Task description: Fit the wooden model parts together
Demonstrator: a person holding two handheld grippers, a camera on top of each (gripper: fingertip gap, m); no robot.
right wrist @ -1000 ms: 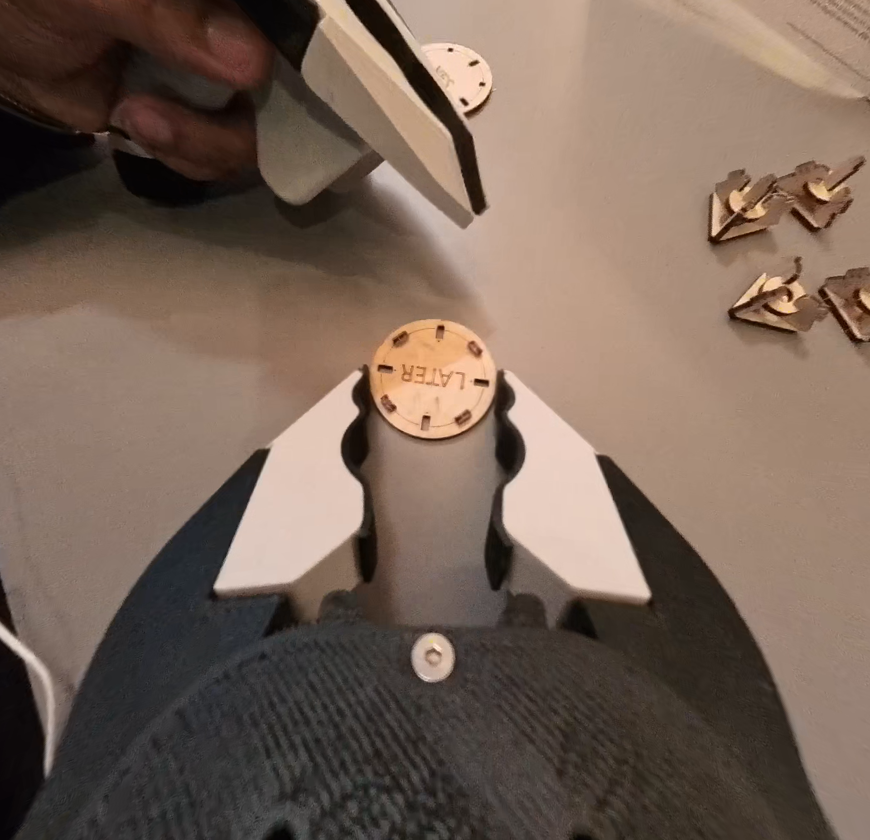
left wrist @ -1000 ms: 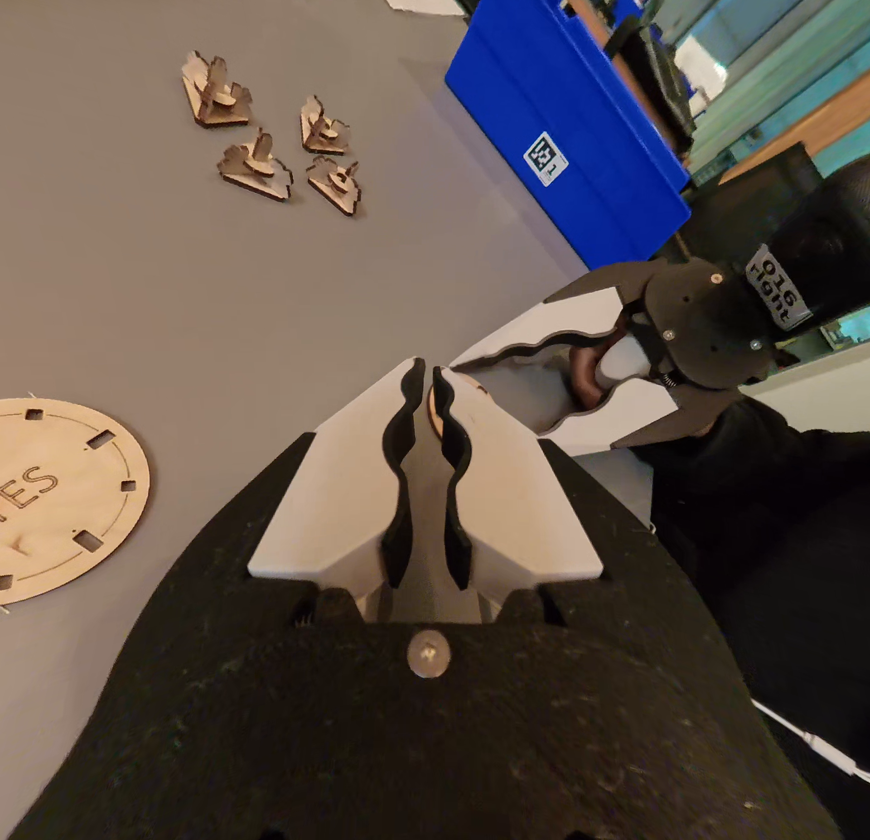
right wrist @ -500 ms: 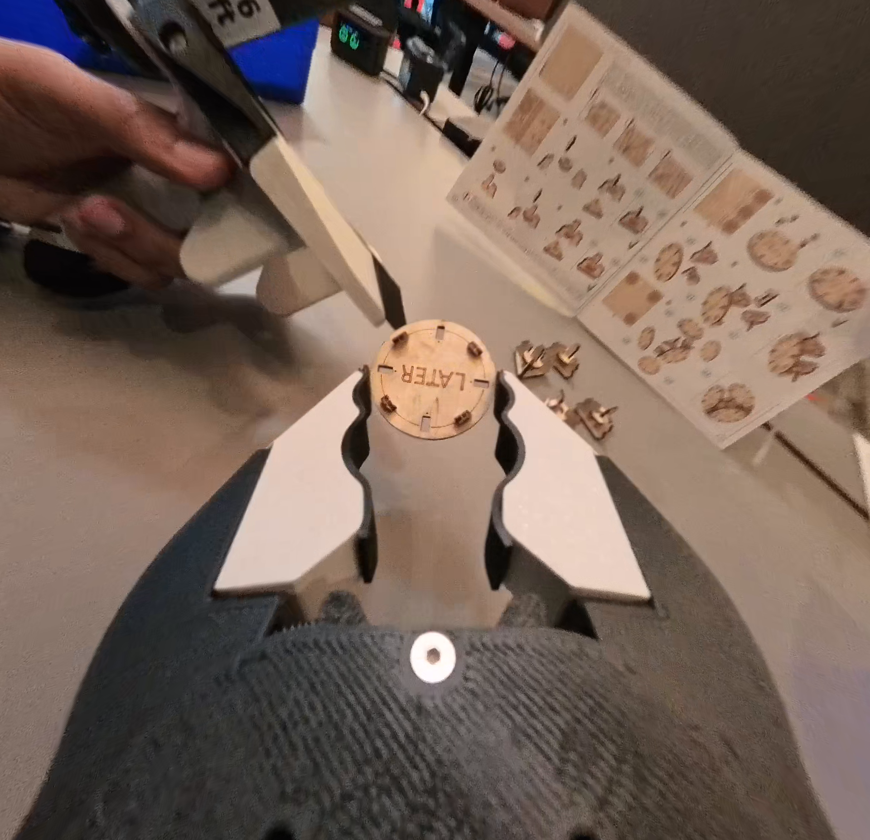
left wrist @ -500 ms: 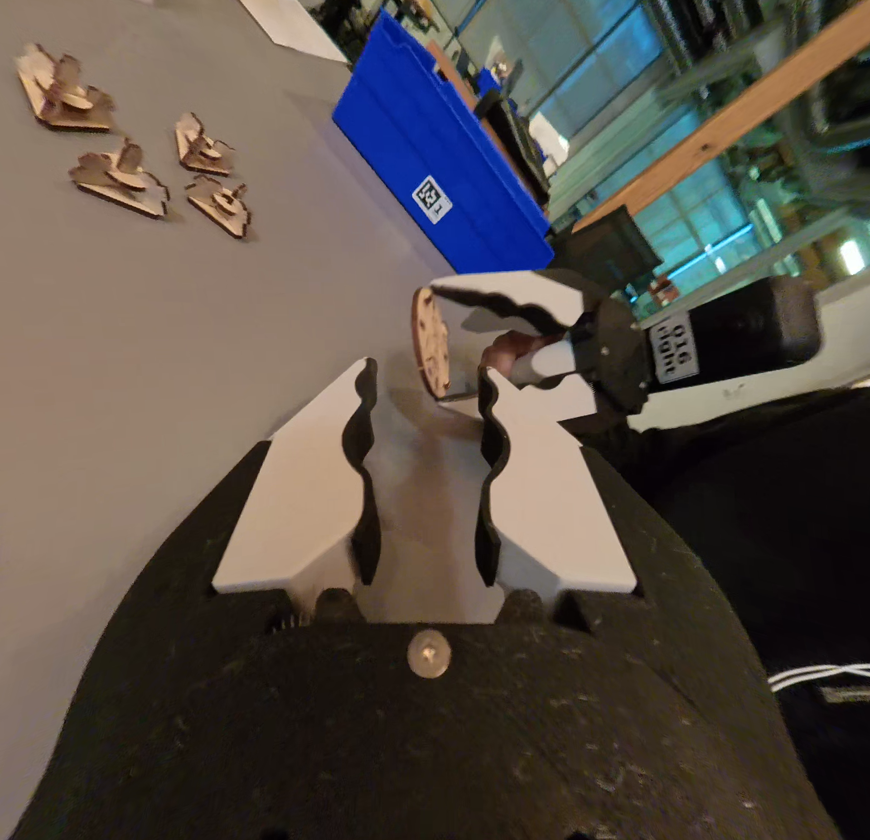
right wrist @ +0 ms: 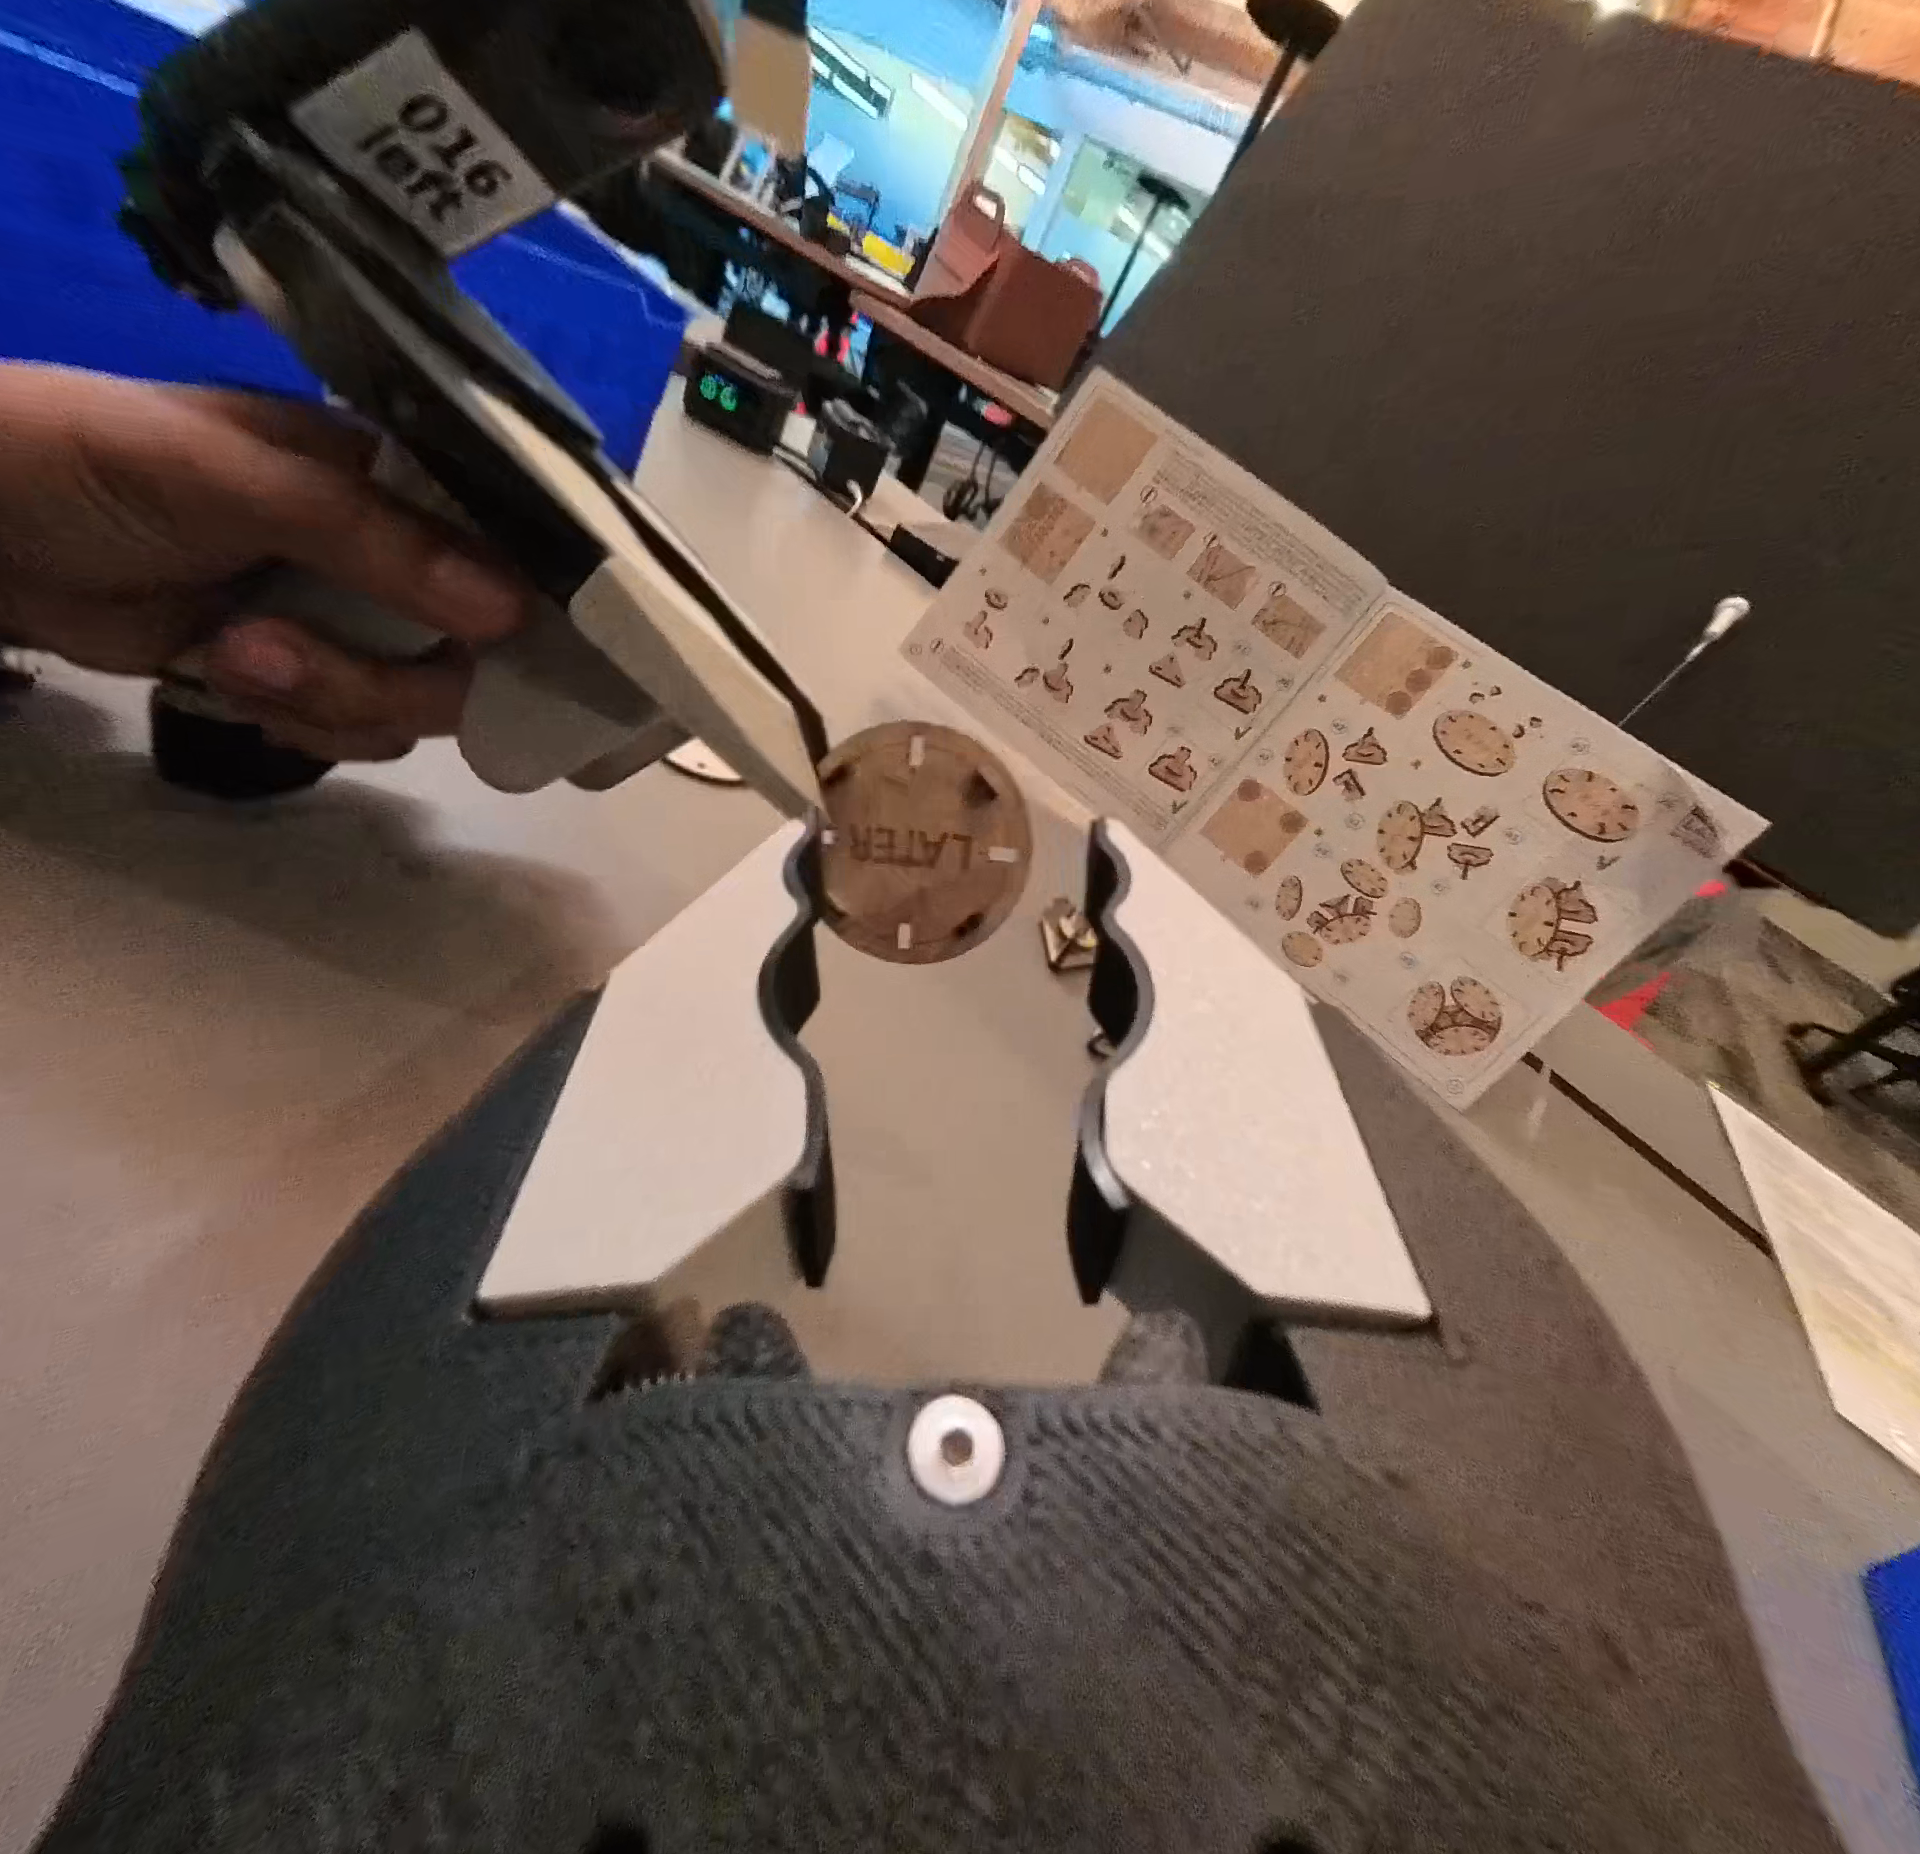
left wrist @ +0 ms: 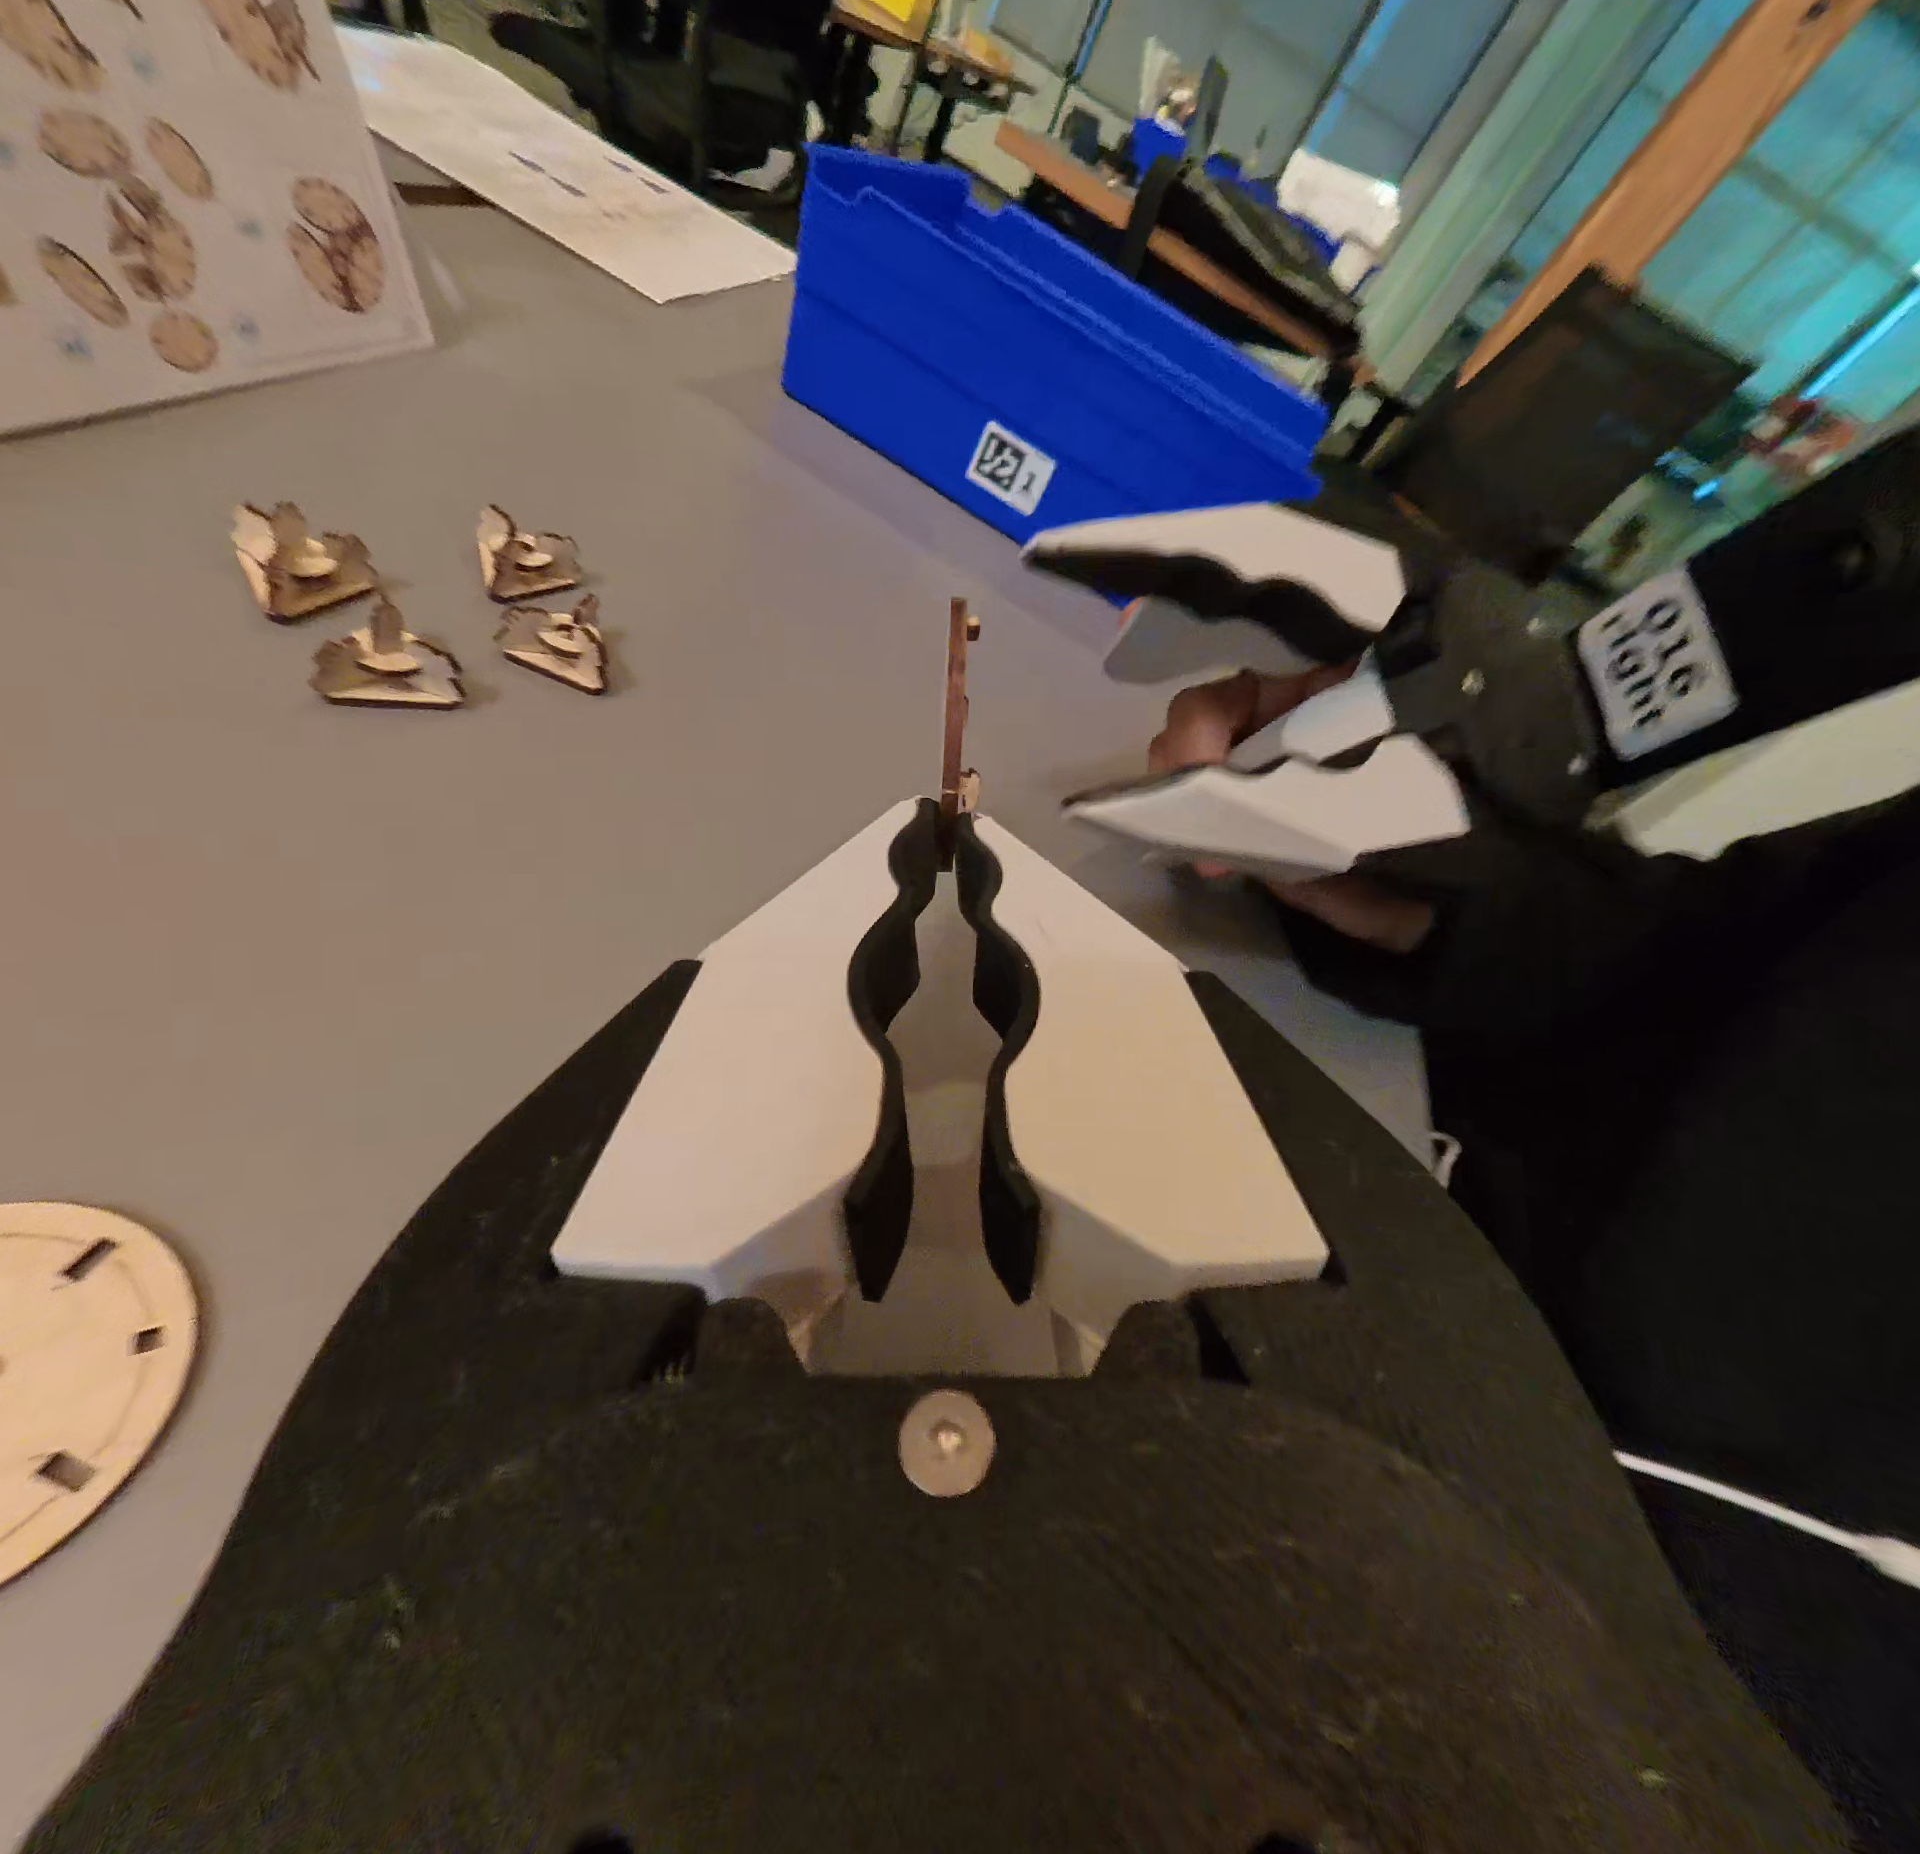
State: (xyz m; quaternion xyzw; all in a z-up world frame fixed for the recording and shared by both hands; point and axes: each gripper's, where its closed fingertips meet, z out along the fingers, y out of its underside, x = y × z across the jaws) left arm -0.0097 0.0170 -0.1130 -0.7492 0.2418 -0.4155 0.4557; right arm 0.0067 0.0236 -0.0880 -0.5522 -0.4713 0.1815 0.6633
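My left gripper (left wrist: 948,836) is shut on the lower rim of a small round wooden disc (left wrist: 956,703), which stands upright and edge-on above its fingertips. In the right wrist view the same disc (right wrist: 920,843) faces me, with slots and pegs around its rim, pinched at its left edge by the left gripper (right wrist: 816,781). My right gripper (right wrist: 951,838) is open; the disc sits just in front of its fingertips with a clear gap at the right pad. It shows in the left wrist view (left wrist: 1049,692), open, a short way right of the disc.
A larger slotted wooden disc (left wrist: 73,1378) lies on the grey table (left wrist: 520,921) at the lower left. Several small wooden assemblies (left wrist: 416,599) lie farther back. A blue bin (left wrist: 997,381) stands behind. A propped instruction sheet (right wrist: 1351,765) stands at the right. My two grippers' fingertips are within a few centimetres of each other.
The right gripper held the disc by its rim and lifted it off the table. The left gripper opened, then shut on the disc's edge. The right gripper has let go and drawn back.
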